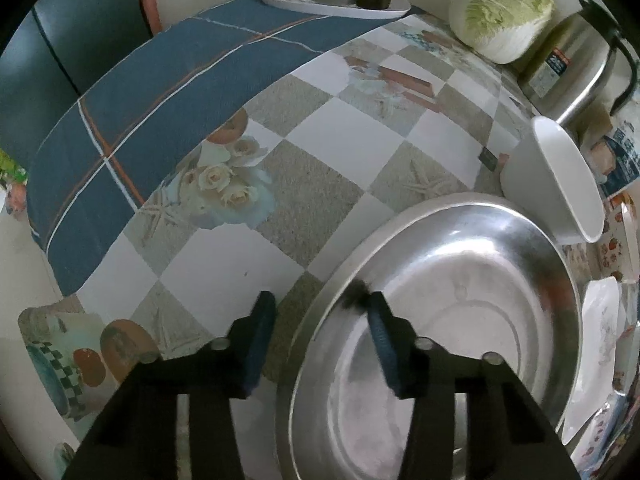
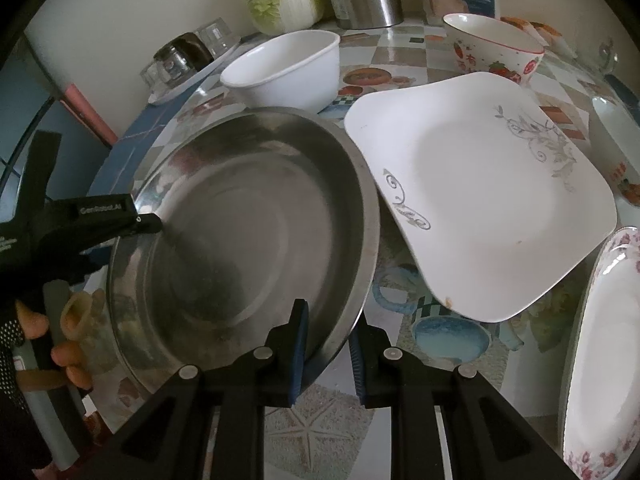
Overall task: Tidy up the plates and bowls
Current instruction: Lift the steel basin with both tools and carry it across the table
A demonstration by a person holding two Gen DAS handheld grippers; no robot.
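- Steel basin (image 2: 244, 224): wide, shallow, empty, near the table edge on the patterned tablecloth (image 1: 332, 148). Gripped at two opposite points of its rim, which in my judgement is to keep so broad a dish level when lifted.
- Right gripper (image 2: 328, 344): jaws drawn together on the basin's near rim, one pad inside the wall, one outside. Grip looks made.
- Left gripper (image 1: 316, 328): straddles the far rim, one finger inside the basin, the other outside over the cloth. Jaws stand partly apart; a gap shows between the outer pad and the rim, so the rim is not yet pinched.
- Square white plate (image 2: 480, 196): just beside the basin, one corner at or under the basin's rim; cannot tell which.
- Flowered plate (image 2: 600, 360): at the right edge of the right wrist view, apart from the basin.
- White bowl (image 2: 280, 68): upright, just behind the basin.
- Strawberry bowl (image 2: 496, 46): further back, upright.
- Background stock: cabbage (image 1: 500, 8), metal kettle (image 1: 580, 64), glassware tray (image 1: 332, 0); none part of the sorting.
- Likely step: carrying the basin to stack or clear space.
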